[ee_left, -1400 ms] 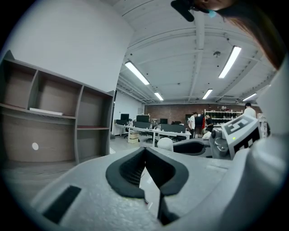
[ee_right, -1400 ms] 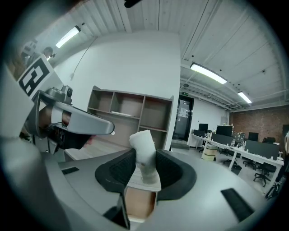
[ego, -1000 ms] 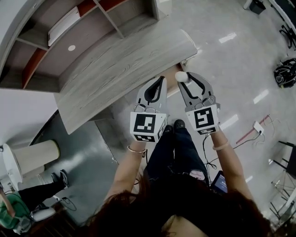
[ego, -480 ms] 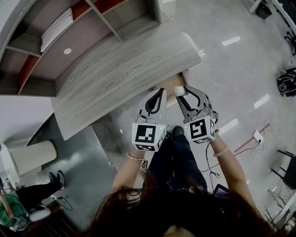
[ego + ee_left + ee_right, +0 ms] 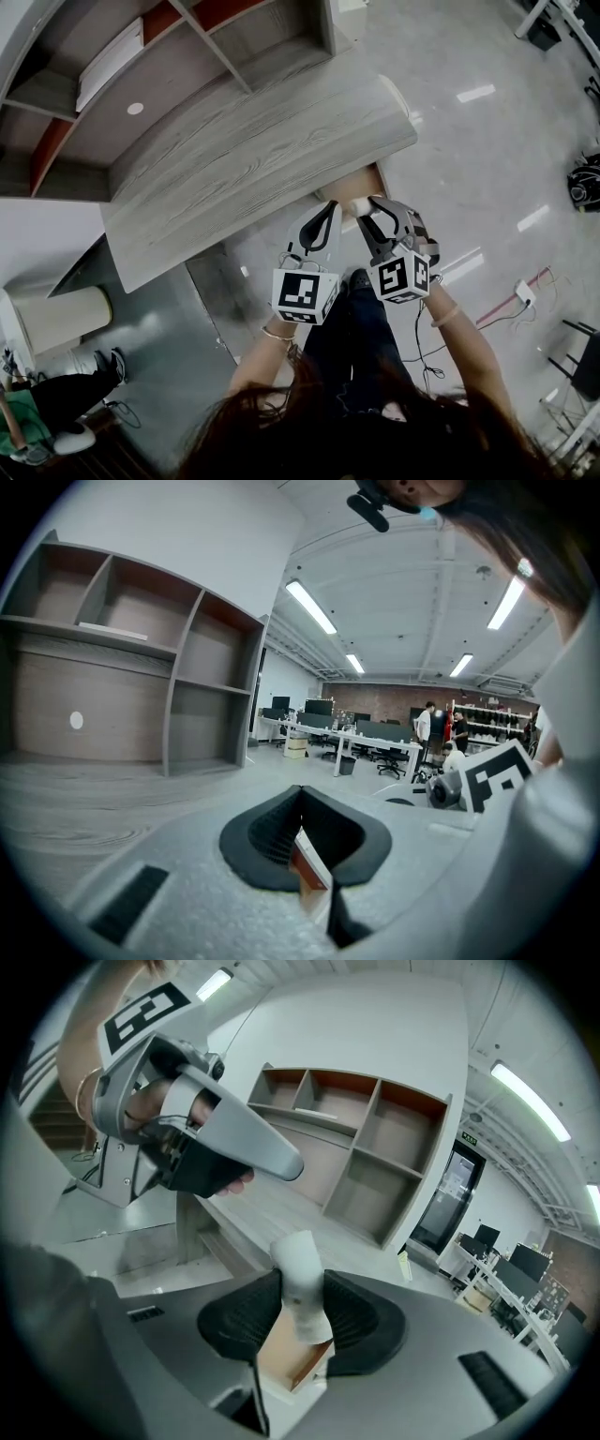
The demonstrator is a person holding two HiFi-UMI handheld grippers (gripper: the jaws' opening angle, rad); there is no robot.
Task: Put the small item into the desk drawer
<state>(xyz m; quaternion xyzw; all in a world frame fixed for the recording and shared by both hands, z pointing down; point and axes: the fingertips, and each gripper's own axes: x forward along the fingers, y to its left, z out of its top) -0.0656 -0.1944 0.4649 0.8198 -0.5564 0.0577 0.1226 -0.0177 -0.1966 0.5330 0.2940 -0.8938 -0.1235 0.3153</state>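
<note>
The right tongs are clamping the small white item between their dark pads, its rounded end poking out past the jaws; the open desk drawer is showing just below their tips, its wooden inside visible through the gap under the item; the left tongs are sitting clenched on nothing, tips meeting, close beside the right pair on its left, with a strip of the drawer's edge showing through their hollow; the grey wood-grain desk is lying ahead of both pairs of tips; an open shelf unit is standing beyond it.
</note>
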